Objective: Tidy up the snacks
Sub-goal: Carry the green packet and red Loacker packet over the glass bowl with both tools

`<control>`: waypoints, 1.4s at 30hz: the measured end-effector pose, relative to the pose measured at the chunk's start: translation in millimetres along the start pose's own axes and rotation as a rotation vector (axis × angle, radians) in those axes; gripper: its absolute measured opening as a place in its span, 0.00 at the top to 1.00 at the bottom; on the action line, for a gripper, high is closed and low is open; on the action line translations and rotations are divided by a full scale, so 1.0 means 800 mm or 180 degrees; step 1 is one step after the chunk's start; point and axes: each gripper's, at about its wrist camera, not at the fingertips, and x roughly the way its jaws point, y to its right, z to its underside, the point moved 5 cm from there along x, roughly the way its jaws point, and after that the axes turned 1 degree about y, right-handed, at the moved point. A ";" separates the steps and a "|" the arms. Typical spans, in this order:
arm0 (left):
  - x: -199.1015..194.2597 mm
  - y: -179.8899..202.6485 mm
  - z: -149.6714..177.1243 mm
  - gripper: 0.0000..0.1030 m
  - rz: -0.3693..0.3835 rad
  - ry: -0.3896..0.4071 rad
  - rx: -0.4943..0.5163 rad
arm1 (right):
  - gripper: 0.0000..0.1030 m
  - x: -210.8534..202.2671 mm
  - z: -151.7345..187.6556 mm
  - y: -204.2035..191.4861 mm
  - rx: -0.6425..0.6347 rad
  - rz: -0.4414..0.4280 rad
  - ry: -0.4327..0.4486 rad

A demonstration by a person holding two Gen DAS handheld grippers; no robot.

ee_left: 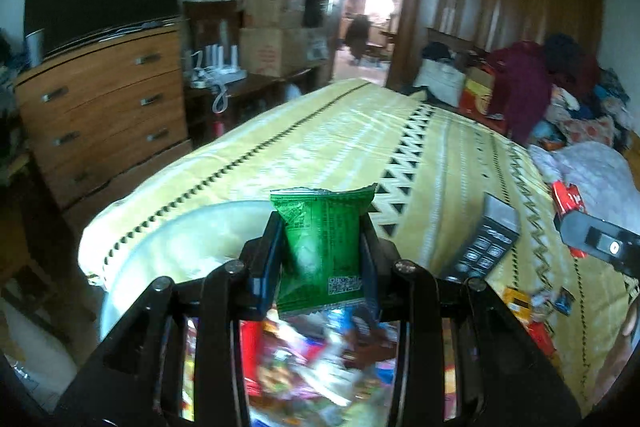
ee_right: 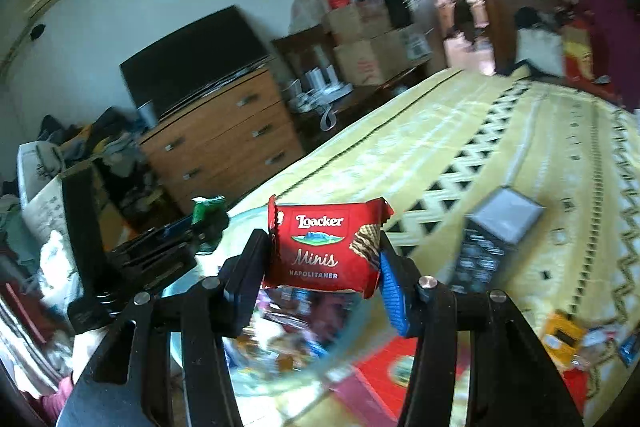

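Observation:
My left gripper [ee_left: 320, 259] is shut on a green snack packet [ee_left: 320, 247], held upright above a clear plastic bowl [ee_left: 168, 239] with several colourful snack packs [ee_left: 304, 359] inside. My right gripper [ee_right: 324, 267] is shut on a red Loacker Minis wafer packet [ee_right: 324, 247], also raised over the bowl [ee_right: 256, 219]. In the right wrist view the left gripper [ee_right: 204, 223] shows at left with the green packet [ee_right: 208, 207]. The right gripper [ee_left: 600, 243] with its red packet [ee_left: 568, 197] appears at the right edge of the left wrist view. A dark box [ee_left: 486, 239] lies on the yellow bedspread [ee_left: 340, 139].
Loose snack packs [ee_left: 532, 303] lie on the bedspread at the right, with a red box [ee_right: 396, 367] beside the bowl. A wooden dresser [ee_left: 108, 107] with a dark screen stands left of the bed. Piled clothes [ee_left: 568, 91] cover the far right of the bed.

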 end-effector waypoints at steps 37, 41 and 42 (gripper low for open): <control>0.071 -0.102 -0.003 0.65 -0.0356 -0.0392 -0.0132 | 0.44 0.127 0.006 -0.086 -0.0122 -0.0295 -0.0544; 0.070 -0.102 -0.002 0.65 -0.0356 -0.0390 -0.0129 | 0.44 0.127 0.006 -0.086 -0.0128 -0.0303 -0.0548; 0.071 -0.102 -0.002 0.65 -0.0353 -0.0391 -0.0133 | 0.44 0.128 0.007 -0.087 -0.0136 -0.0301 -0.0555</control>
